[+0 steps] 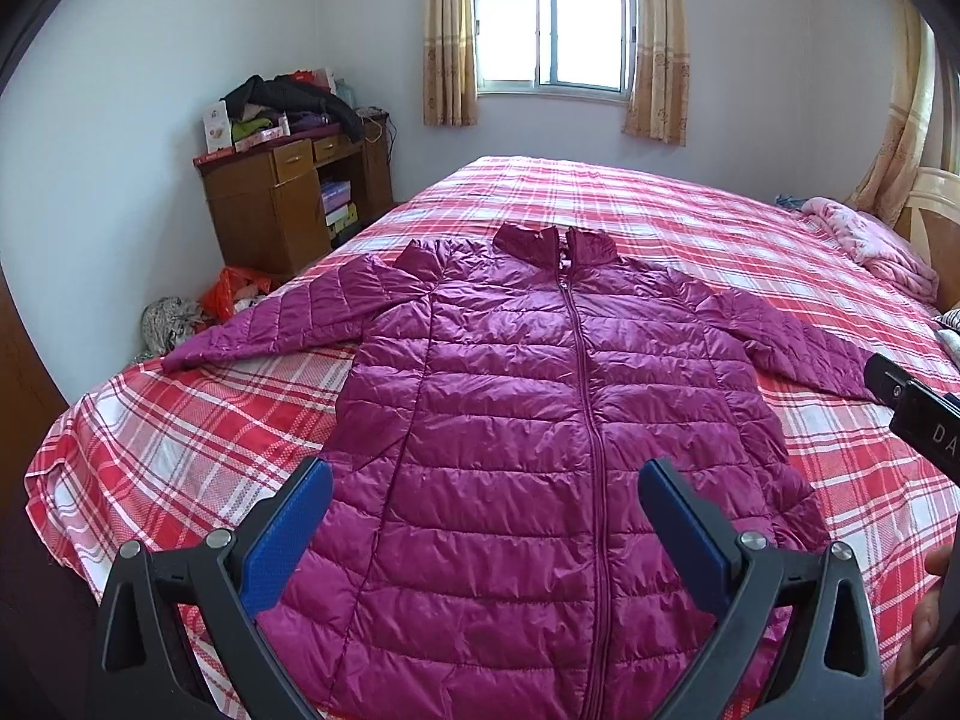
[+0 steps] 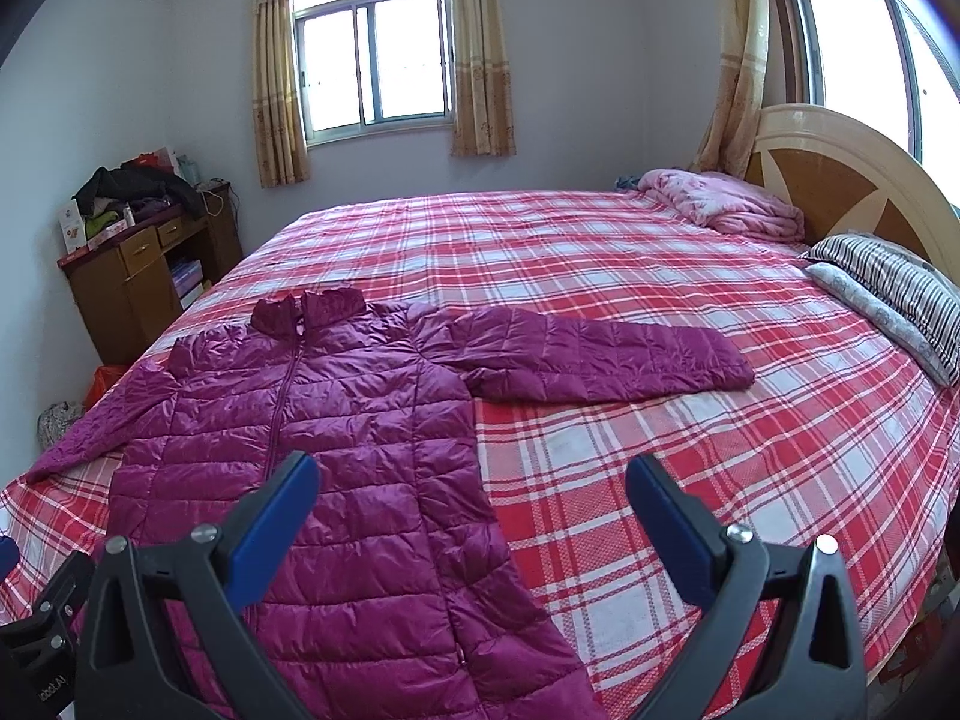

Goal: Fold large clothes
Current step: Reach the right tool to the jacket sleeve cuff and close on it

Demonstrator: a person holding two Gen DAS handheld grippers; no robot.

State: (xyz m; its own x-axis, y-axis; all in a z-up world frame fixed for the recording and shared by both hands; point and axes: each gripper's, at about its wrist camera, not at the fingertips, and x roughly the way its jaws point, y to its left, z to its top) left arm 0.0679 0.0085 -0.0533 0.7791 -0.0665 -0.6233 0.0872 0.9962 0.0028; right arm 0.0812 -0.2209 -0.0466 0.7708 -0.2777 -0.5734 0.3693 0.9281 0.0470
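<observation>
A long magenta quilted down jacket [image 1: 540,408] lies flat and zipped, front up, on the red plaid bed [image 1: 180,432], collar toward the window, both sleeves spread out sideways. My left gripper [image 1: 483,474] is open and empty, held above the jacket's lower half. In the right wrist view the jacket [image 2: 336,420] lies at left with its right sleeve [image 2: 600,360] stretched across the bed [image 2: 720,480]. My right gripper [image 2: 471,471] is open and empty, above the jacket's right hem edge. Part of the right gripper's body [image 1: 918,414] shows at the left view's right edge.
A wooden desk [image 1: 288,204] piled with clothes stands left of the bed, with bags [image 1: 234,294] on the floor beside it. A pink blanket [image 2: 726,204], striped pillows [image 2: 888,288] and the headboard [image 2: 852,180] are at the bed's right end. A curtained window [image 1: 552,30] is behind.
</observation>
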